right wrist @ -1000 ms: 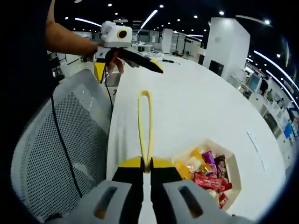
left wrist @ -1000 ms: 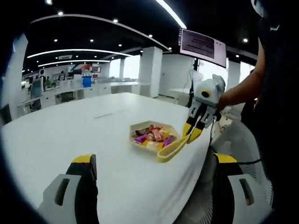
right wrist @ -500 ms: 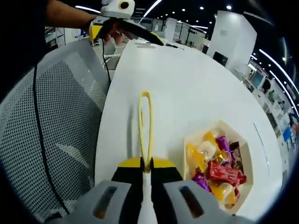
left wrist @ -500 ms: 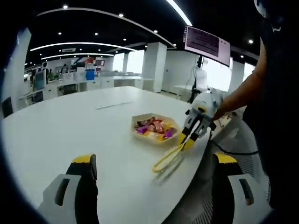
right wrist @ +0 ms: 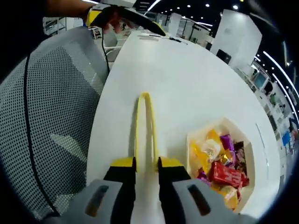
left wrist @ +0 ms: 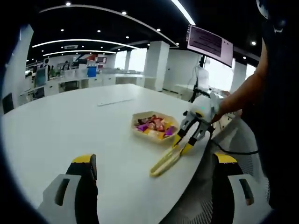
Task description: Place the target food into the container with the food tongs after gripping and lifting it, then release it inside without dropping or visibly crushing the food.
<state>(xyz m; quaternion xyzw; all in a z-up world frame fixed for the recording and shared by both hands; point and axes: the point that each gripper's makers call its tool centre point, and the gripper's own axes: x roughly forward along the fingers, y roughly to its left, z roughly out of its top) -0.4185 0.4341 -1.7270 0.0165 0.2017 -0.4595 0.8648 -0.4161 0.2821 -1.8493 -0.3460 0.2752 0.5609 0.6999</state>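
Gripping the yellow tongs (right wrist: 144, 125) by their two arms, the right gripper (right wrist: 145, 163) has them slightly spread, snack tray (right wrist: 243, 144) just right.

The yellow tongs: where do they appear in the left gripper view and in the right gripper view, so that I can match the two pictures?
Left gripper view: the yellow tongs lie right of centre on the white table, at the tip of the right gripper.
Right gripper view: they run up the middle from between the right gripper's jaws.
Shared landmark: the tray of wrapped sweets beside them.
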